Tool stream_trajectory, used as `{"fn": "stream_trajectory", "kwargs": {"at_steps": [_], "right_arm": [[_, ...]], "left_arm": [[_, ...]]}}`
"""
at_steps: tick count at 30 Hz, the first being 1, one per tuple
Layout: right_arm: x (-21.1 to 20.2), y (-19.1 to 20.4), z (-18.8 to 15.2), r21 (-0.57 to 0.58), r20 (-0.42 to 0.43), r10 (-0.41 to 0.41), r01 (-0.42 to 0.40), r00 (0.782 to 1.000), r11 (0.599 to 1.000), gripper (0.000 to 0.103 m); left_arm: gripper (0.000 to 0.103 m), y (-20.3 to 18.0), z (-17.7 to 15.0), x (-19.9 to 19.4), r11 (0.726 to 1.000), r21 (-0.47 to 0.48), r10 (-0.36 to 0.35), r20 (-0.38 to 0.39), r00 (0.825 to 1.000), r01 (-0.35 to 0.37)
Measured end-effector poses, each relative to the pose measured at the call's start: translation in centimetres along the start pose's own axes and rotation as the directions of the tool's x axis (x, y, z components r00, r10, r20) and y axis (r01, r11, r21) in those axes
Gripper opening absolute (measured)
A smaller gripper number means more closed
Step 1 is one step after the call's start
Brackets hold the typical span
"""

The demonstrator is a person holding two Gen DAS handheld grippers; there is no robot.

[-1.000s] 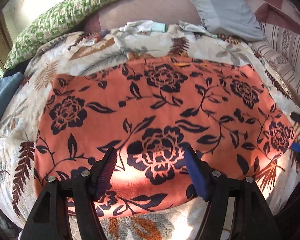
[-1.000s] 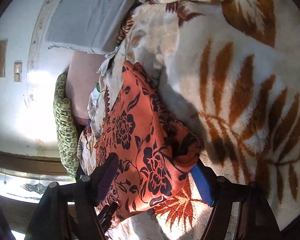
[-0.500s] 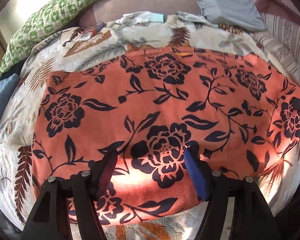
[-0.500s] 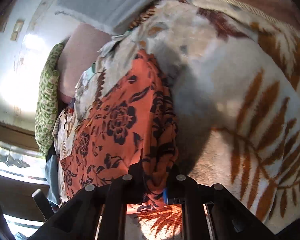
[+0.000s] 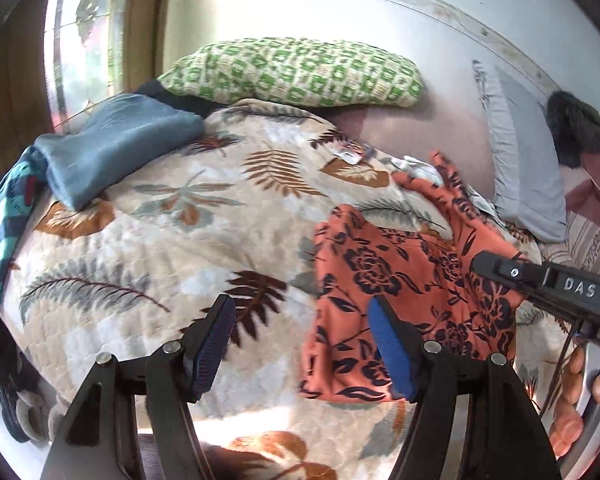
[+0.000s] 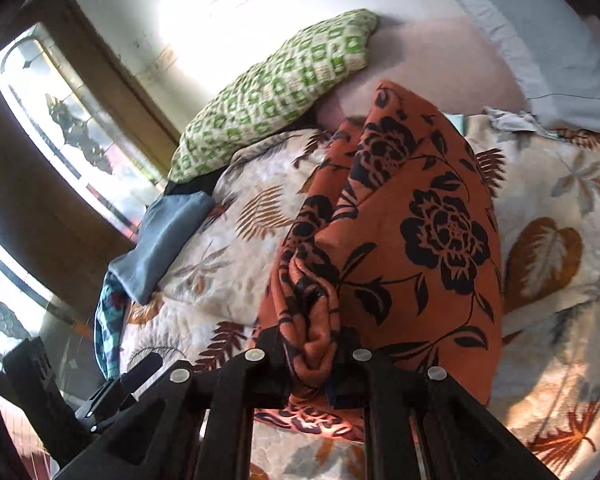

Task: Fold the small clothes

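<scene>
An orange garment with black flowers point(image 5: 400, 276) lies on the leaf-print bedspread point(image 5: 160, 240), folded over towards the left. My right gripper point(image 6: 314, 354) is shut on a bunched edge of the garment point(image 6: 420, 220) and holds it lifted; the same gripper shows in the left wrist view point(image 5: 540, 280) over the garment's right side. My left gripper point(image 5: 304, 340) is open and empty, low over the bedspread at the garment's left edge.
A green patterned pillow point(image 5: 292, 72) and a grey pillow point(image 5: 520, 160) lie at the head of the bed. A folded blue cloth point(image 5: 112, 148) and a teal garment point(image 5: 4, 216) lie at the left edge. A window point(image 6: 60, 128) is on the left.
My right gripper has carried the garment's right edge up and over to the left, halving its spread. My left gripper has swung left, off the garment.
</scene>
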State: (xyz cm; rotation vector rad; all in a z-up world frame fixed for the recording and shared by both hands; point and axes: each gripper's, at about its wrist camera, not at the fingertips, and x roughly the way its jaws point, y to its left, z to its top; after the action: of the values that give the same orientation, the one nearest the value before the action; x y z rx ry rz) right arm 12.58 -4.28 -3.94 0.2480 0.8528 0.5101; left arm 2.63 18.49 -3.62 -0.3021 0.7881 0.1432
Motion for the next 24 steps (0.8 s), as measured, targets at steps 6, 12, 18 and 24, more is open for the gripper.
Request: {"fn": "stream_trajectory", "kwargs": {"at_steps": [6,12,18,24], "right_arm": [[10.1,4.5,-4.0,-0.032,-0.179,0.019,-0.025,0.984,0.999,0.013],[12.0,3.7,-5.8,0.004,-0.244,0.041,-0.042,0.969,0.999,0.013],[6.7,5.0,-2.7,-0.010,-0.136,0.099,-0.102,0.986,0.995,0.013],[11.3,5.2,-5.9,-0.065,-0.265,0.042,-0.061,0.963,0.996,0.014]], "left_arm": [[0.070,5.5,-1.7,0.4,0.992,-0.113,0.046,-0.046,0.998,-0.051],[0.070,6.9,-2.6,0.7,0.989,-0.138,0.042,-0.060,0.997,-0.050],[0.070,6.5,-2.7,0.4,0.992,-0.123,0.031,-0.045,0.999,-0.036],[0.070,6.7,-3.0,0.4,0.991,-0.126,0.033,-0.070,0.997,-0.042]]}}
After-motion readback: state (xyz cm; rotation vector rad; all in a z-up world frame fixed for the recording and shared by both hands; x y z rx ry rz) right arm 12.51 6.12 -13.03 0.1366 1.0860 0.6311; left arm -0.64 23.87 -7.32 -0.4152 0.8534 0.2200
